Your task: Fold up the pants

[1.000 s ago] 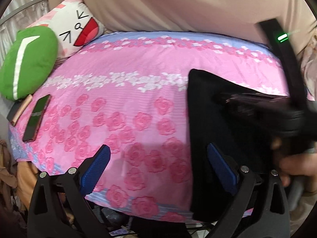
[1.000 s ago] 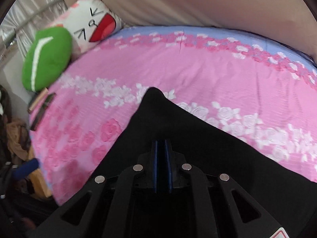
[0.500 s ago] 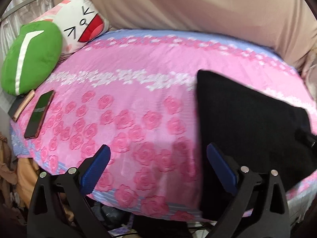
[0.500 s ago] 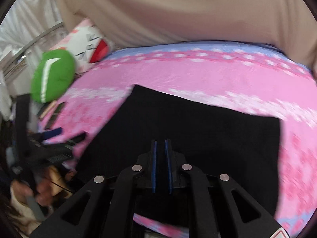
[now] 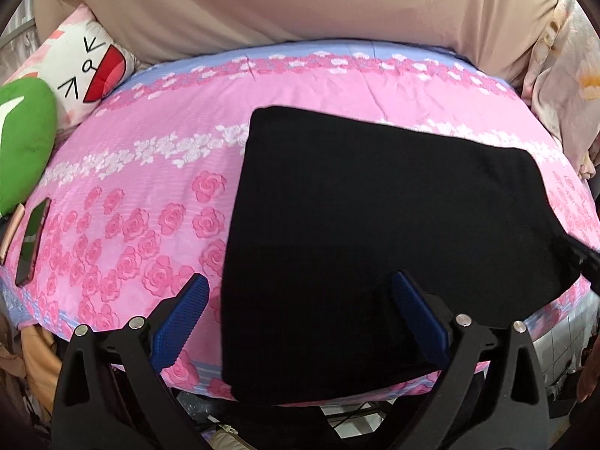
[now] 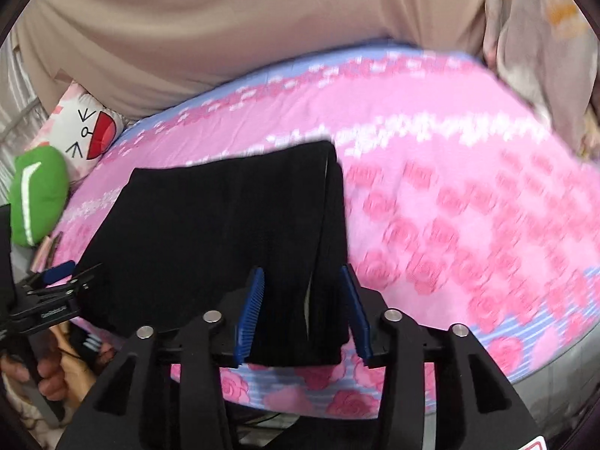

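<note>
Two grippers: both in view over one bed.
Change: the right gripper (image 6: 303, 313), clamped on the cloth a second ago, is opening its blue-padded jaws; the fold's right edge lies between them, pads not pressing.
Left gripper (image 5: 298, 324): jaws spread wide as before, holding nothing, now nearer the fold's left edge.
Pants: folded black fabric pants (image 5: 378, 232) now lie flat as a rectangle at the bed's near edge.
Surface: pink rose-print bedsheet (image 5: 157, 202); beige curtain (image 5: 300, 3) behind at 12 o'clock.
Room: green cushion (image 5: 22, 142) and white cartoon-face pillow (image 5: 86, 71) at 10 o'clock; dark phone (image 5: 32, 242) at 9 o'clock.
Axis: in the left view, the long side runs from 10 towards 4 o'clock.
</note>
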`<state>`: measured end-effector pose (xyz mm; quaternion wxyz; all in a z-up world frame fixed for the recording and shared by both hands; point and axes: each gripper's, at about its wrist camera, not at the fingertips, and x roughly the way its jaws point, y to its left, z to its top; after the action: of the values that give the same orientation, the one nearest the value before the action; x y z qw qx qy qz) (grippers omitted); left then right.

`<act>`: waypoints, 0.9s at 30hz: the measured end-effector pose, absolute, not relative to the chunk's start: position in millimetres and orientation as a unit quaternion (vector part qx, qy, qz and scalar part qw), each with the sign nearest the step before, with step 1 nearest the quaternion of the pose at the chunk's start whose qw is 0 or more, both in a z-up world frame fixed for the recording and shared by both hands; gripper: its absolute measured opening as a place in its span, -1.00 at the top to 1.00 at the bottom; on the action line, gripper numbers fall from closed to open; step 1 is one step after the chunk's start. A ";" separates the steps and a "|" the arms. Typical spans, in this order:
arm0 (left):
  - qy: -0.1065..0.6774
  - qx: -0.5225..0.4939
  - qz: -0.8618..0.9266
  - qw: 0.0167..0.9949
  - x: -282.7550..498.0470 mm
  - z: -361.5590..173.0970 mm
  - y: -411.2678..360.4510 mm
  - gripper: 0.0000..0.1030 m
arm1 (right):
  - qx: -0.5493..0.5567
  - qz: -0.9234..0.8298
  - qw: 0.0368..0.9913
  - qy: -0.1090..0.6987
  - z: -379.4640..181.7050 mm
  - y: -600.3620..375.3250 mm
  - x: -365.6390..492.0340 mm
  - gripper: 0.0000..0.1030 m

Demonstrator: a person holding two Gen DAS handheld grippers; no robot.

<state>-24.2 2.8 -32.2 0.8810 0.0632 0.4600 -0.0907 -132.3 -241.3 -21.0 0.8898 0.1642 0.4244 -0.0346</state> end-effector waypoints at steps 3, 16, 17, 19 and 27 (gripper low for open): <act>0.471 0.050 -0.092 0.876 -21.6 -36.6 5.2 -0.88 | 0.165 -0.027 0.893 0.417 -26.5 -237.8 -132.0 0.10; 0.475 0.046 -0.089 0.874 -16.2 -40.3 6.0 -0.91 | 0.128 -0.017 0.916 0.379 0.1 -231.6 -142.0 0.80; 0.476 0.046 -0.090 0.874 -15.6 -41.6 5.5 -0.91 | 0.134 -0.029 0.903 0.408 -23.9 -238.7 -134.8 0.74; 0.479 0.041 -0.091 0.872 -14.0 -44.2 4.2 -0.91 | 0.180 -0.014 0.903 0.390 -34.0 -252.7 -138.9 0.66; 0.489 0.022 -0.106 0.866 -11.5 -42.3 7.3 -0.91 | 0.181 -0.019 0.896 0.405 -12.4 -243.4 -144.2 -0.20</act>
<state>-11.5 7.3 -42.3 0.8655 0.0216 0.4889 -0.1064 -144.2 -243.4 -12.4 0.8960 0.1807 0.4053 -0.0189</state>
